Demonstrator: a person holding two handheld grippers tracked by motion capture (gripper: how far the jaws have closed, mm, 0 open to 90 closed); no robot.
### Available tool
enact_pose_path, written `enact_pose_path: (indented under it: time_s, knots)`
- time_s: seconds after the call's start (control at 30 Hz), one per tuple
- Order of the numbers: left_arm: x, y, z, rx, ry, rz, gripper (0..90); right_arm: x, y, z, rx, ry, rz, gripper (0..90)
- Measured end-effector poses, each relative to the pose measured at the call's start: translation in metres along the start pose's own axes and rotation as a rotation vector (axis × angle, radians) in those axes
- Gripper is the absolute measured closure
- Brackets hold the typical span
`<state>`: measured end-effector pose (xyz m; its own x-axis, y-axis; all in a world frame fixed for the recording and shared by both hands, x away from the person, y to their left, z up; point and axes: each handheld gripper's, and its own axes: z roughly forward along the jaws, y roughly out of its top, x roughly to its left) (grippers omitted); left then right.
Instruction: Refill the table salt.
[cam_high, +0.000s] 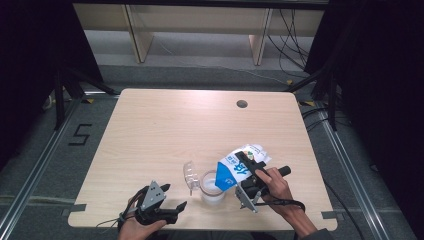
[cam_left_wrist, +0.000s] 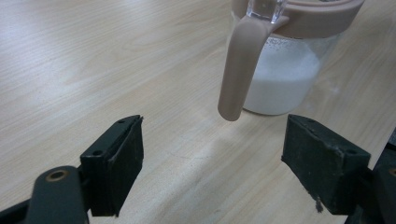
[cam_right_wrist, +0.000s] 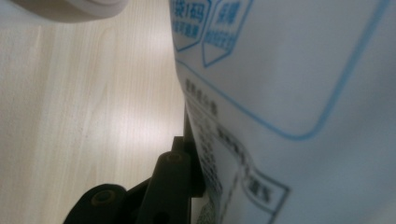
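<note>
White powder half fills the jug (cam_high: 212, 189) near the table (cam_high: 150, 135) front edge; right hand-held gripper (cam_high: 248, 172) pinches the bag (cam_high: 241, 165), tilted over its mouth for pouring. Left hand-held gripper (cam_high: 170, 197) spread, idle beside.

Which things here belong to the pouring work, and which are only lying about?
In the job:
- milk carton, tilted over the jar, in the right gripper
- jar with white liquid, lid open

Lying about:
- left gripper, open, idle
- hole in the table
</note>
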<state>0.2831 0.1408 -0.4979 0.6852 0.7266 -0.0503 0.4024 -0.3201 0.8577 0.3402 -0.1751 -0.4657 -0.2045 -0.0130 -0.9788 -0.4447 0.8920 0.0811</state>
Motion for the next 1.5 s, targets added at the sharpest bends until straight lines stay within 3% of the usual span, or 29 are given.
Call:
enact_pose_path:
  time_s: [0.1, 0.17, 0.23, 0.27, 0.3, 0.37, 0.4, 0.57, 0.67, 0.77, 1.5]
  knots:
    - [0.001, 0.000, 0.000, 0.001, 0.000, 0.014, 20.1, -0.002, 0.000, 0.001, -0.011, 0.001, -0.004, 78.0]
    - [0.001, 0.000, 0.000, -0.002, 0.000, 0.022, 20.1, 0.001, -0.001, 0.000, 0.001, 0.014, 0.075, 78.0]
    - [0.001, 0.000, 0.000, -0.007, 0.000, 0.017, 20.1, 0.000, -0.002, 0.001, -0.008, 0.020, 0.085, 78.1]
    - [0.001, 0.000, 0.000, -0.003, 0.001, 0.020, 20.1, -0.002, -0.003, 0.002, -0.015, 0.012, 0.068, 78.1]
    - [0.002, 0.001, -0.001, 0.001, 0.001, 0.026, 20.1, 0.000, -0.003, 0.001, -0.006, 0.022, 0.118, 78.1]
    - [0.001, 0.000, 0.001, -0.008, 0.000, 0.015, 20.1, -0.001, -0.004, 0.001, -0.003, 0.025, 0.150, 78.1]
    - [0.001, 0.000, 0.001, -0.005, 0.003, -0.003, 20.1, -0.002, -0.005, 0.002, -0.024, 0.029, 0.150, 78.2]
    - [0.001, 0.000, 0.000, -0.003, 0.001, 0.005, 20.1, -0.002, -0.008, 0.003, -0.015, 0.046, 0.214, 78.3]
    - [0.001, 0.000, 0.000, -0.004, 0.004, -0.001, 20.1, -0.003, -0.009, 0.003, -0.008, 0.058, 0.222, 78.3]
    - [0.001, 0.000, 0.000, -0.004, 0.001, 0.000, 20.1, -0.002, -0.010, 0.004, -0.008, 0.072, 0.274, 78.4]
    - [0.001, 0.000, 0.001, -0.007, 0.011, 0.001, 20.2, -0.004, -0.021, 0.017, 0.014, 0.140, 0.434, 79.1]
